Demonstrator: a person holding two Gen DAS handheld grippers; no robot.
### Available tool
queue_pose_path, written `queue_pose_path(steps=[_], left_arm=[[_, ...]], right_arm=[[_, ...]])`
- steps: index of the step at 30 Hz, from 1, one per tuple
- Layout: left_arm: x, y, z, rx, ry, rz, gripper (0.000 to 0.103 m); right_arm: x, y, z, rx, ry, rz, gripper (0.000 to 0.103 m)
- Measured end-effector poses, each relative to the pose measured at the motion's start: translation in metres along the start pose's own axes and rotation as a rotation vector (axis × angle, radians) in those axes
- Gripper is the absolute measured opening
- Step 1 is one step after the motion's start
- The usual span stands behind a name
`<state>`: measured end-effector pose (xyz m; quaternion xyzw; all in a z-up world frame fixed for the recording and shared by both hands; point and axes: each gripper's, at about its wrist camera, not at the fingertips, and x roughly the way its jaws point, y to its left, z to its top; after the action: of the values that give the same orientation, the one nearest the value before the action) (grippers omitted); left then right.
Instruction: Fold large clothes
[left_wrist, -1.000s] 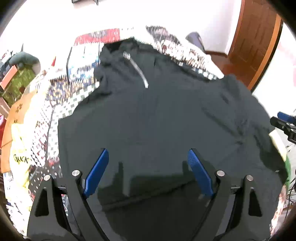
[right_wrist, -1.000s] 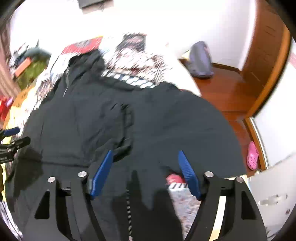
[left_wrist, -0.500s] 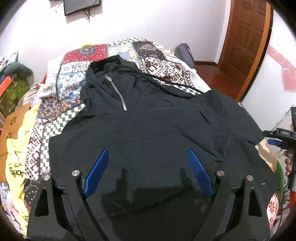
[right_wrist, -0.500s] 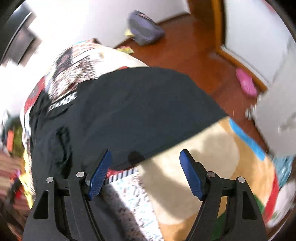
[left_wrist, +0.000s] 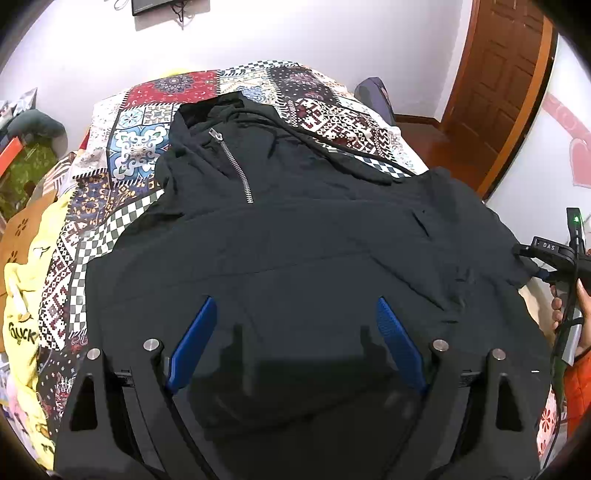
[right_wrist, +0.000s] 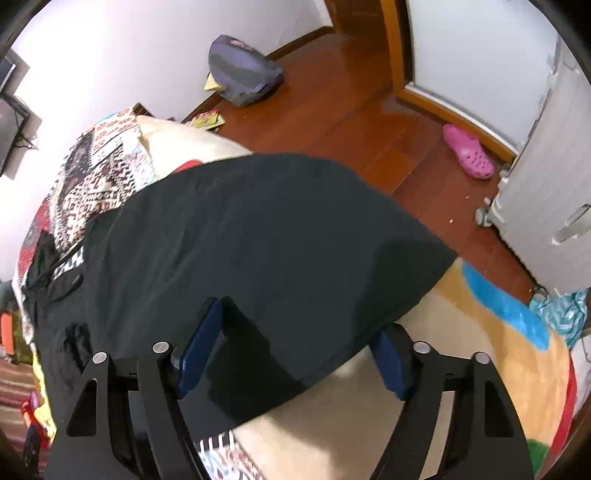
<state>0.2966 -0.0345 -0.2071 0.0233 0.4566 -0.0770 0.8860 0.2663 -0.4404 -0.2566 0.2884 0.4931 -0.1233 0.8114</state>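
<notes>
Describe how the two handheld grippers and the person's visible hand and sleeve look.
The left gripper and the right gripper share one build: black angular arms with silver rivets and ribbed blue pads. In the left wrist view, the right one carries a white "DAS" marking, a green light and a dark cable beside the person's hand and orange sleeve.

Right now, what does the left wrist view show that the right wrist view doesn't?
Left wrist only: the hoodie's zipper and hood, the brown door, the yellow cloth, and the hand carrying the right hand-held gripper, whose jaws are closing.
Right wrist only: the hoodie's side edge between its open jaws, a pink shoe, the backpack in full, and the floor.
Both: the black hoodie on the patterned quilt.
</notes>
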Motion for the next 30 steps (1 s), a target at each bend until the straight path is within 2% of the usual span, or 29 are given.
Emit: queue_pose_path(steps=[1,2,4,6,11,14,21,26,30], left_arm=[[-0.001,0.001,0.0,-0.002,-0.001,-0.001,0.087],[-0.001,0.002,0.0,-0.003,-0.002,-0.001,0.087],[-0.004,0.003,0.0,-0.005,-0.009,0.003,0.087],[-0.007,0.004,0.0,-0.005,-0.016,0.007,0.087],[-0.022,0.009,0.0,0.001,-0.05,0.028,0.087],[-0.035,0.013,0.0,0.002,-0.074,0.033,0.087],[-0.062,0.024,-0.002,-0.003,-0.124,0.048,0.087],[-0.072,0.033,-0.008,-0.008,-0.136,0.06,0.087],[-0.074,0.043,-0.015,-0.012,-0.129,0.077,0.087]], right_arm=[[-0.002,-0.001,0.001,-0.003,-0.014,-0.012,0.057],[-0.003,0.0,0.003,-0.006,-0.026,-0.023,0.051],[-0.008,-0.001,0.005,-0.017,-0.047,-0.034,0.023],[-0.013,0.001,0.007,-0.033,-0.062,-0.049,0.012],[-0.037,0.018,0.01,-0.095,-0.125,-0.027,0.008],[-0.06,0.041,0.013,-0.144,-0.181,0.005,0.007],[-0.12,0.127,0.001,-0.343,-0.29,0.173,0.006],[-0.137,0.198,-0.043,-0.56,-0.291,0.284,0.006],[-0.123,0.24,-0.084,-0.692,-0.206,0.353,0.006]])
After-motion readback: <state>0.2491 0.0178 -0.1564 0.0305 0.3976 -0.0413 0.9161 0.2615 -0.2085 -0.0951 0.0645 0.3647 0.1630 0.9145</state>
